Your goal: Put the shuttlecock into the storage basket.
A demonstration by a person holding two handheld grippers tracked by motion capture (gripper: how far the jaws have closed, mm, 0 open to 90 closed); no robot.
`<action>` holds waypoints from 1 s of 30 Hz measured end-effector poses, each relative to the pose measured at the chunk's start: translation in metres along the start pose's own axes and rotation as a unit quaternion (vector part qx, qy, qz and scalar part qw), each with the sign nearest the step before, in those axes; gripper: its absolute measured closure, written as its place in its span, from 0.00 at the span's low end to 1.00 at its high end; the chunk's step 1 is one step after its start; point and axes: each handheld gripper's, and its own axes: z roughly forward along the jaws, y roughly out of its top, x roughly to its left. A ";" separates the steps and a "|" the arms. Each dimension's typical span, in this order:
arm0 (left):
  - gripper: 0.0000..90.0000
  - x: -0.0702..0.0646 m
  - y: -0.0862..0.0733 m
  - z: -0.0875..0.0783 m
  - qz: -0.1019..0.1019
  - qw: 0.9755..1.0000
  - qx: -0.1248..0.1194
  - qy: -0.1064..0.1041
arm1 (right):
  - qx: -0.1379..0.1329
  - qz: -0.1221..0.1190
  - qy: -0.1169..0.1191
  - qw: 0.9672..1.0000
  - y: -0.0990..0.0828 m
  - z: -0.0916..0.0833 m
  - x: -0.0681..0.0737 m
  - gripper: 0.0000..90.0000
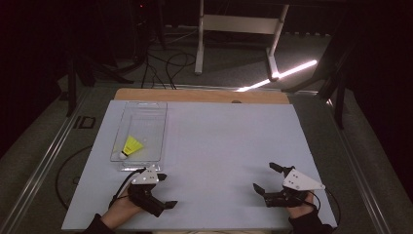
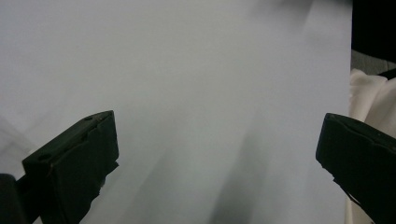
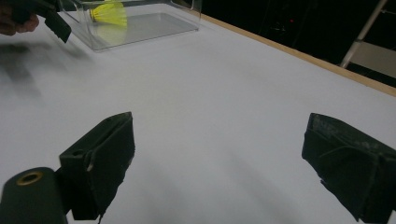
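A yellow shuttlecock (image 1: 130, 146) lies in the near end of a clear plastic box (image 1: 160, 127) at the left of the white table top; it shows again as a yellow shuttlecock (image 3: 109, 13) in the clear box (image 3: 140, 29) in the right gripper view. My left gripper (image 1: 166, 190) rests near the front edge just below the box, open, with nothing between its jaws (image 2: 217, 154). My right gripper (image 1: 266, 178) sits at the front right, open and empty too (image 3: 219, 163).
The white sheet (image 1: 219, 141) covers a wooden table whose far edge (image 1: 204, 95) shows behind it. Cables and a white metal frame (image 1: 238, 29) stand on the floor beyond. A pale cloth (image 2: 369, 102) lies past the sheet's edge in the left gripper view.
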 end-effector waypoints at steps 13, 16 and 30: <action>0.00 0.002 -0.009 -0.006 -0.008 0.999 -0.040 0.004 | 0.002 0.007 0.004 1.000 -0.002 0.001 -0.002 0.11; 0.00 0.002 -0.010 -0.006 -0.007 0.999 -0.046 0.002 | 0.002 0.007 0.006 1.000 -0.003 0.001 -0.003 0.11; 0.00 0.003 -0.011 -0.005 -0.004 0.998 -0.062 0.015 | 0.013 0.012 0.010 1.000 -0.005 0.005 -0.003 0.11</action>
